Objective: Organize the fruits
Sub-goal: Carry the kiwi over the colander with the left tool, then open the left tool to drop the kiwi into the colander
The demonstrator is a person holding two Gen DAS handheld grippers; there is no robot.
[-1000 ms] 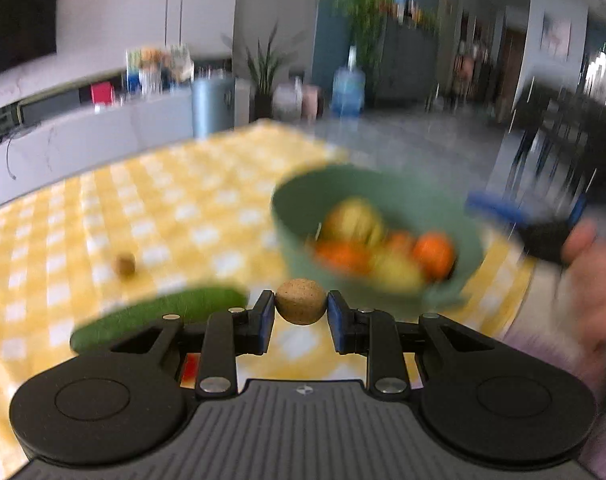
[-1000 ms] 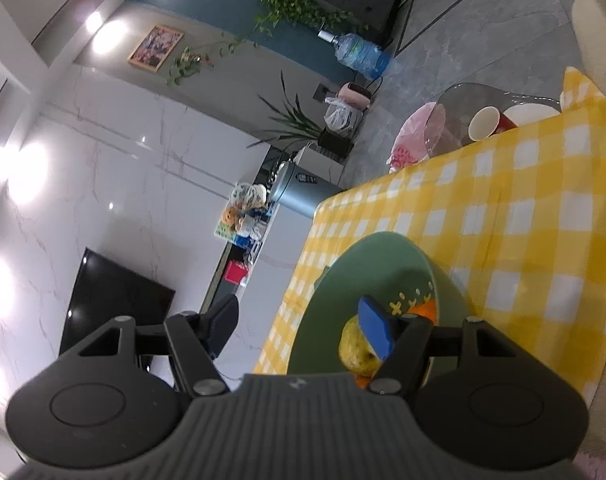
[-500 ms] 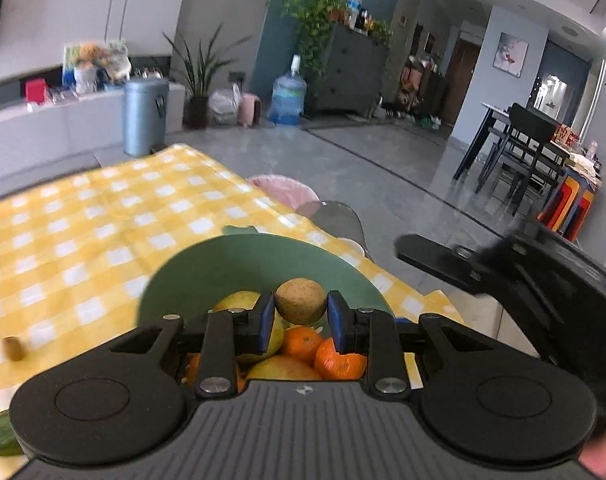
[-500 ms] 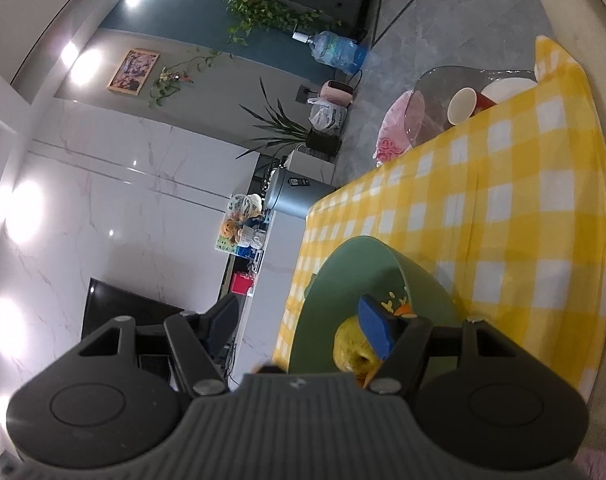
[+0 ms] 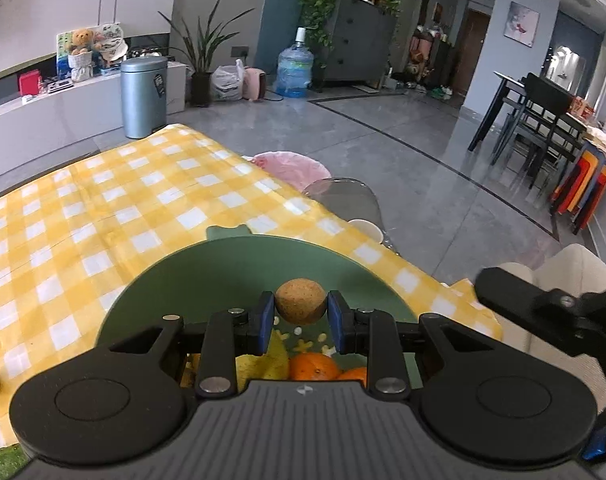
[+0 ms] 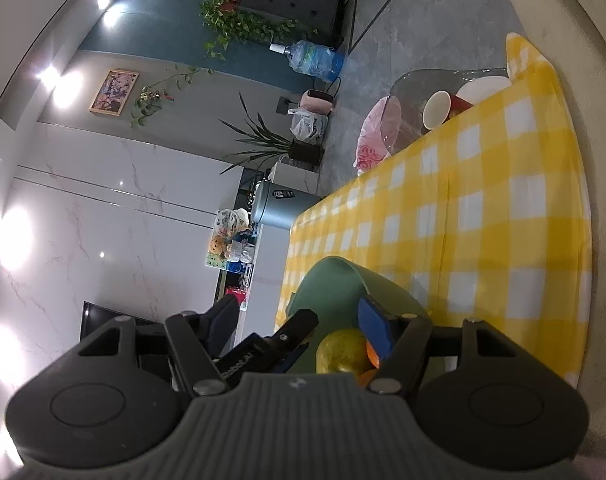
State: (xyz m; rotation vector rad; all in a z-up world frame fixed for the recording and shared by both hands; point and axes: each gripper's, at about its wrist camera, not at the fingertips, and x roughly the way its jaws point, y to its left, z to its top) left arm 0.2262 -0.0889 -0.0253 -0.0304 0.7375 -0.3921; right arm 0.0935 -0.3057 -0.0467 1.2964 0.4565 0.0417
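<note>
On the yellow checked tablecloth (image 5: 103,216), the left gripper (image 5: 301,316), clamping a brown fruit (image 5: 301,301), has swung over the green bowl (image 5: 231,280), ready to drop; right gripper (image 6: 303,330) wide open, empty

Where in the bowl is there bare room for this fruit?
The green bowl's far inner wall is bare; the near side is crowded with oranges and a yellow fruit. The left tongs hold the round brown fruit above.
</note>
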